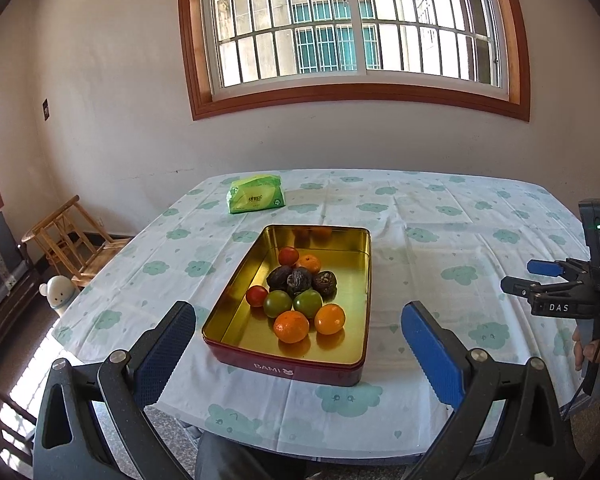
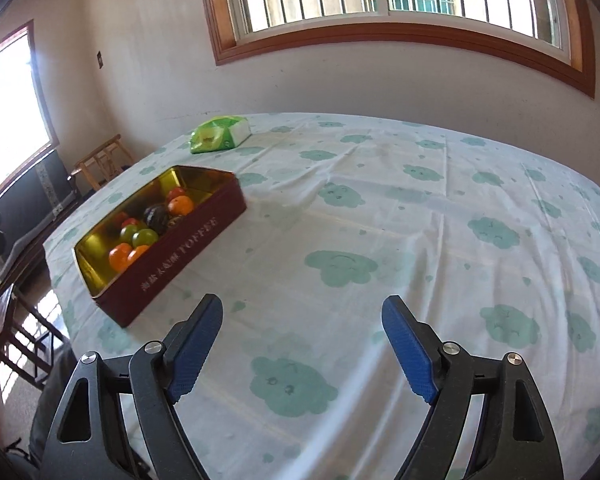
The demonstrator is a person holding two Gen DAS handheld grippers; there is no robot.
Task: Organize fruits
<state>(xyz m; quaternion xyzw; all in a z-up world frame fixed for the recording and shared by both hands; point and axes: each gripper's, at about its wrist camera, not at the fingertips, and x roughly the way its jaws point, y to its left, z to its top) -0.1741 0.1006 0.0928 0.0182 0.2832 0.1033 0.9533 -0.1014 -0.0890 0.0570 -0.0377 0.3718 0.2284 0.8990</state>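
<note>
I see the red tin [image 1: 288,368] near the table's [image 2: 380,220] front-left edge, bare cloth to its right. Left gripper [image 1: 298,354] jaws apart, hovering before the tin; right gripper [image 2: 302,344] apart over cloth. Oranges [image 1: 291,326], green, red, dark fruit clustered inside.

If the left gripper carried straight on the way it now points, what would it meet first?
Most likely the red tin, at its near wall or the oranges just inside. The left gripper is open and centred on it; depth is uncertain.
</note>
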